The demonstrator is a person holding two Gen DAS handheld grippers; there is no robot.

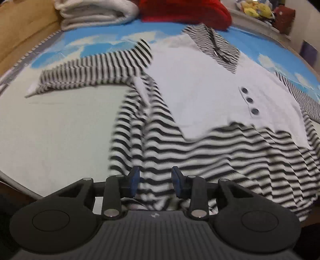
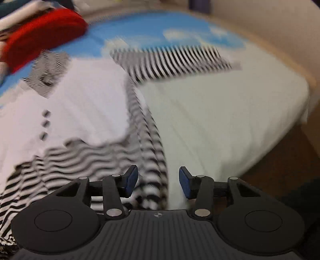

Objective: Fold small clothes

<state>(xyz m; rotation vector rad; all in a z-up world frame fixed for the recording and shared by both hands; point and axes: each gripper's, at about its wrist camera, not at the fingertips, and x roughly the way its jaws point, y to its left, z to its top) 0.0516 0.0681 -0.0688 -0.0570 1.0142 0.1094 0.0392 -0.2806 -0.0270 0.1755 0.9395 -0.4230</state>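
A small black-and-white striped shirt (image 1: 200, 140) with a plain white chest panel (image 1: 196, 88), three dark buttons (image 1: 249, 100) and a striped collar lies flat on the bed, sleeves spread out. My left gripper (image 1: 155, 183) is open just above its lower hem, left of centre. The shirt also shows in the blurred right wrist view (image 2: 96, 152). My right gripper (image 2: 158, 183) is open over the shirt's lower right side edge, where stripes meet the sheet. Neither gripper holds anything.
The bed has a pale sheet (image 1: 60, 130) and a blue cloud-print cover (image 1: 96, 44). A folded white towel (image 1: 94, 14) and a red garment (image 1: 184, 12) lie beyond the collar. The bed's right edge (image 2: 300, 112) drops to a brown floor.
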